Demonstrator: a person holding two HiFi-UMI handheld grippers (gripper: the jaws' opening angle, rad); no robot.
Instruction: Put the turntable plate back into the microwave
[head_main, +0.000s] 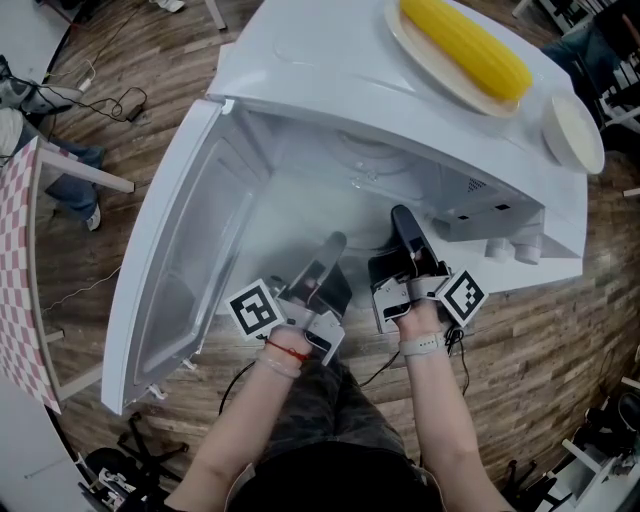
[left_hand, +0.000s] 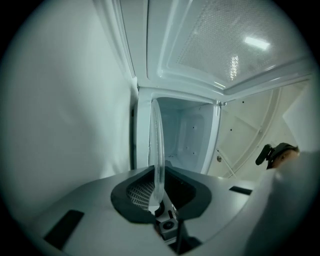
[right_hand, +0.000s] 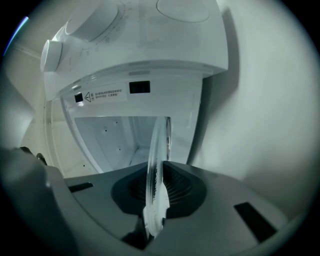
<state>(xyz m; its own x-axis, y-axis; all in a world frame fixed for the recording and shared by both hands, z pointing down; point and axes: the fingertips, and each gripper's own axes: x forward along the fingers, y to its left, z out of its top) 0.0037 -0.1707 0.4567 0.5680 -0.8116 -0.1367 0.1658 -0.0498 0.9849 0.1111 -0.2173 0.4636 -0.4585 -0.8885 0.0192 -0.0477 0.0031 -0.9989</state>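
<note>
The white microwave (head_main: 330, 70) stands with its door (head_main: 185, 250) swung open to the left. The clear glass turntable plate (left_hand: 158, 145) shows edge-on between the jaws in both gripper views, and is also edge-on in the right gripper view (right_hand: 157, 165). My left gripper (head_main: 328, 262) is shut on its near left rim, and my right gripper (head_main: 405, 232) is shut on its near right rim. Both reach into the mouth of the cavity (right_hand: 115, 137). In the head view the plate (head_main: 368, 228) is barely visible between them. Whether it touches the cavity floor is hidden.
On top of the microwave lie a plate with a corn cob (head_main: 468, 45) and a small white dish (head_main: 573, 132). Control knobs (head_main: 510, 248) stick out at the right front. A checkered table (head_main: 20, 270) stands at the left, with cables (head_main: 110, 100) on the wooden floor.
</note>
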